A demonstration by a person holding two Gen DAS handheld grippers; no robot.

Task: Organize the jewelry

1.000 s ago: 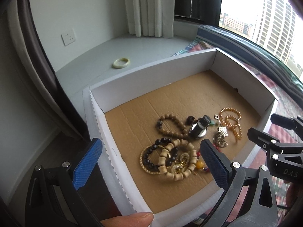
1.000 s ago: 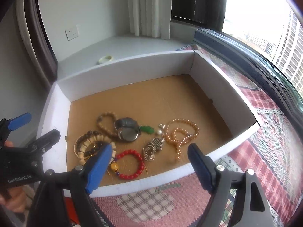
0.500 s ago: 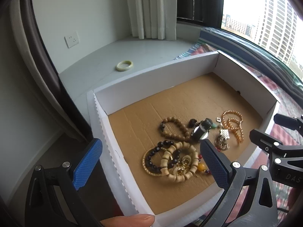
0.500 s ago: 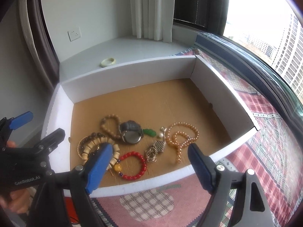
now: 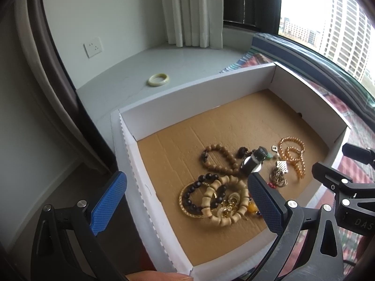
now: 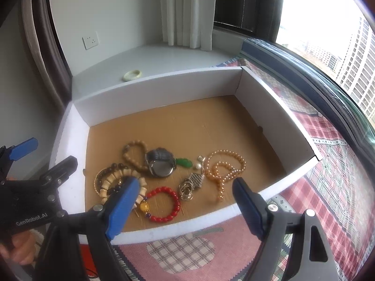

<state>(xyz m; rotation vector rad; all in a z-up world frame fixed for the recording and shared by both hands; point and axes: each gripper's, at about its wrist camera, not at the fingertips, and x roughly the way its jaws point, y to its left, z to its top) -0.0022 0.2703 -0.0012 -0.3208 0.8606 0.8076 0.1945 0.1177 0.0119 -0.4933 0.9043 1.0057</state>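
Observation:
A shallow white box with a brown cardboard floor holds a heap of jewelry near its front: a red bead bracelet, a pearl strand, a watch, a silver pendant, a brown bead bracelet and pale wooden and dark bead bracelets. A pale green bangle lies on the sill behind the box. My left gripper is open and empty over the box's front left corner. My right gripper is open and empty above the front wall.
The box rests on a red plaid cloth beside a window. A grey sill, white curtain and wall socket lie behind. The back half of the box floor is bare.
Both grippers have drawn back and risen slightly, so the box and jewelry look smaller and lower in view. Nothing was grasped or moved.

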